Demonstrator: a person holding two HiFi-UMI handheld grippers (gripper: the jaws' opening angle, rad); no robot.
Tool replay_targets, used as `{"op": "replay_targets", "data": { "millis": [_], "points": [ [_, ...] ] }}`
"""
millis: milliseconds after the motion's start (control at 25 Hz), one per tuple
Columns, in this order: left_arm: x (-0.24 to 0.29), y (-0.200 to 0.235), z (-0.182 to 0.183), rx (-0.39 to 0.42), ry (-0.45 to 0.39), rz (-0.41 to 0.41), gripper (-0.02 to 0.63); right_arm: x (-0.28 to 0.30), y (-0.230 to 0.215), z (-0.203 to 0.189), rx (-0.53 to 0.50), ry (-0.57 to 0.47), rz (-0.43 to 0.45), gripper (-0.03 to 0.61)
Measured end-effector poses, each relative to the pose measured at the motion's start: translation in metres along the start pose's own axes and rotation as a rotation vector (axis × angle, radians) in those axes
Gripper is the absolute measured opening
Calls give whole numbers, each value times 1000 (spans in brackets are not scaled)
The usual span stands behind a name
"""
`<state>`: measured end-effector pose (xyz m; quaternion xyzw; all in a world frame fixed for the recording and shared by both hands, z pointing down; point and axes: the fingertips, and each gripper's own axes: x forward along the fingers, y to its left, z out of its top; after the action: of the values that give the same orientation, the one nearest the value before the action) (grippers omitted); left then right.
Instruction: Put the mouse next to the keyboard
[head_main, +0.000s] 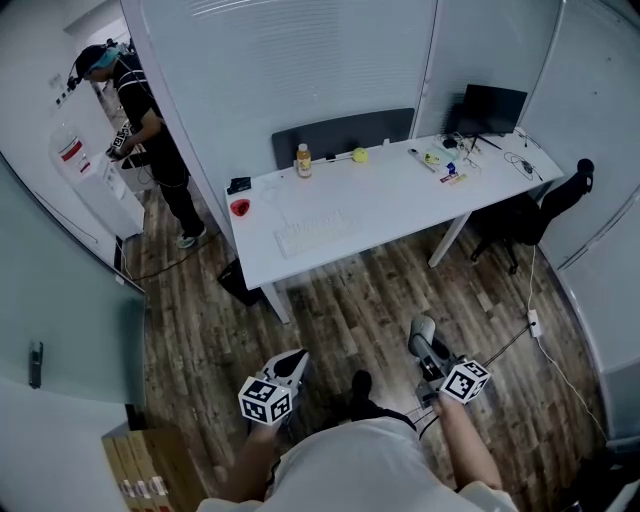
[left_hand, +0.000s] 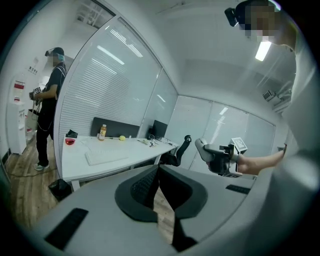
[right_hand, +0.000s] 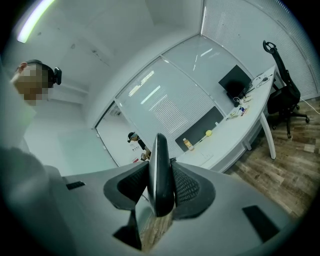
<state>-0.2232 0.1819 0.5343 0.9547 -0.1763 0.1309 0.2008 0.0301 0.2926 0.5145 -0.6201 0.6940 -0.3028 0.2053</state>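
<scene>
The grey mouse (head_main: 421, 327) is gripped edge-on by my right gripper (head_main: 426, 342), low over the wooden floor and well short of the table. From the right gripper view, the mouse (right_hand: 160, 170) stands upright between the pads, with the right gripper (right_hand: 160, 186) shut on it. My left gripper (head_main: 296, 360) hangs to the left with nothing in it; its jaws (left_hand: 159, 172) meet at the tips. The white keyboard (head_main: 315, 232) lies near the front edge of the white table (head_main: 400, 205). In the left gripper view the keyboard (left_hand: 106, 156) shows ahead, and the mouse (left_hand: 201, 146) at right.
On the table stand a bottle (head_main: 303, 160), a red object (head_main: 240, 207), a yellow ball (head_main: 359, 155), small clutter and a monitor (head_main: 490, 108). An office chair (head_main: 530, 215) is at its right end. A person (head_main: 140, 130) stands at far left. A cardboard box (head_main: 150, 470) sits near left.
</scene>
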Motion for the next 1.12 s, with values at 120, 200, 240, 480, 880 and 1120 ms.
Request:
{"op": "replay_targets", "data": {
  "millis": [120,200,240,480,880,1120],
  "points": [
    [21,9,9,-4,0,10,20,17,-13,11,1,14,12,152],
    [36,13,15,-5,1,16,19,29,-23,20,0,23,20,152],
    [43,15,18,-5,0,18,18,34,-28,25,-1,27,23,152],
    [86,29,37,-10,5,38,19,66,-61,54,1,42,37,152],
    [154,45,64,-12,11,80,20,109,-116,99,7,73,66,152],
    [186,50,75,-9,10,109,18,133,-144,113,19,102,92,152]
  ]
}}
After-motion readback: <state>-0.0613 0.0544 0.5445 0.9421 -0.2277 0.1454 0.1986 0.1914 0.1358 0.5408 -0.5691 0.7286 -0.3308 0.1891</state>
